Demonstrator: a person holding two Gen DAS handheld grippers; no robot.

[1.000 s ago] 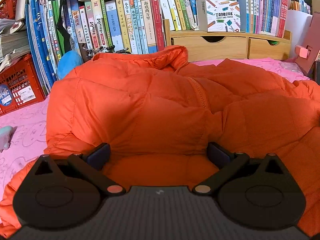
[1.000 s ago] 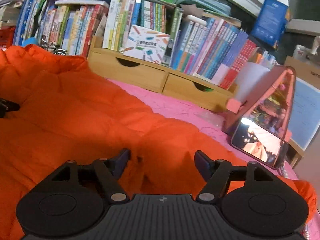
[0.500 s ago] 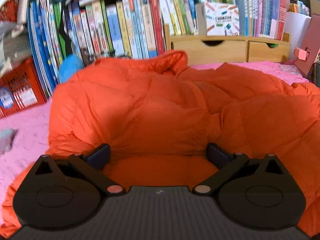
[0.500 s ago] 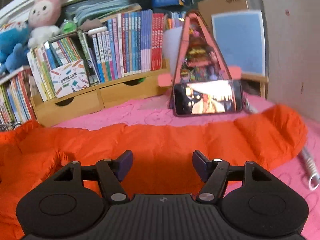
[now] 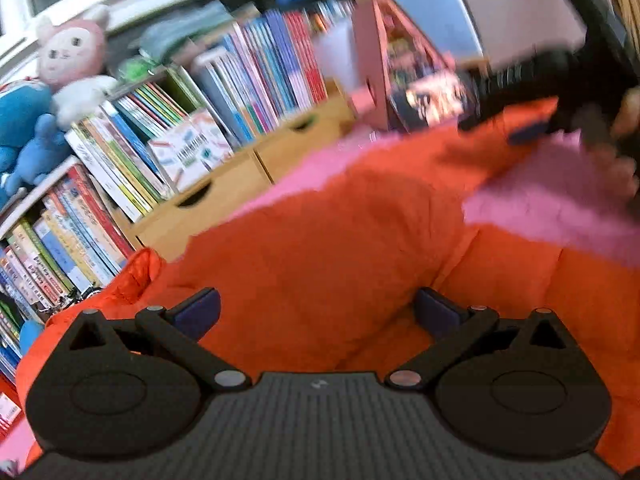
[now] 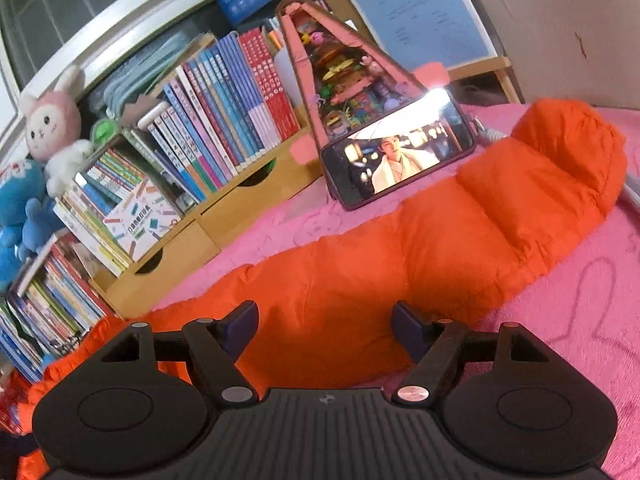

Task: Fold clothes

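In the left wrist view, which is blurred, the left gripper is seen low over the body of an orange padded jacket, which is spread on a pink cloth-covered table. Its fingers are set wide apart, with puffed fabric bulging between them, but no pinch on the cloth can be made out. At the upper right edge, the right gripper is glimpsed as a dark smear over the far end of the jacket's sleeve, with a hand behind it. Rows of books and a pink plush rabbit are seen beyond.

In the right wrist view, the right gripper is held above the sleeve, which is stretched out across the table toward the upper right. Its fingers are held wide and have just been opening; sleeve fabric lies between them, ungripped. A phone with a lit screen is propped against a pink triangular stand just behind the sleeve. A wooden drawer unit is seen under the books.
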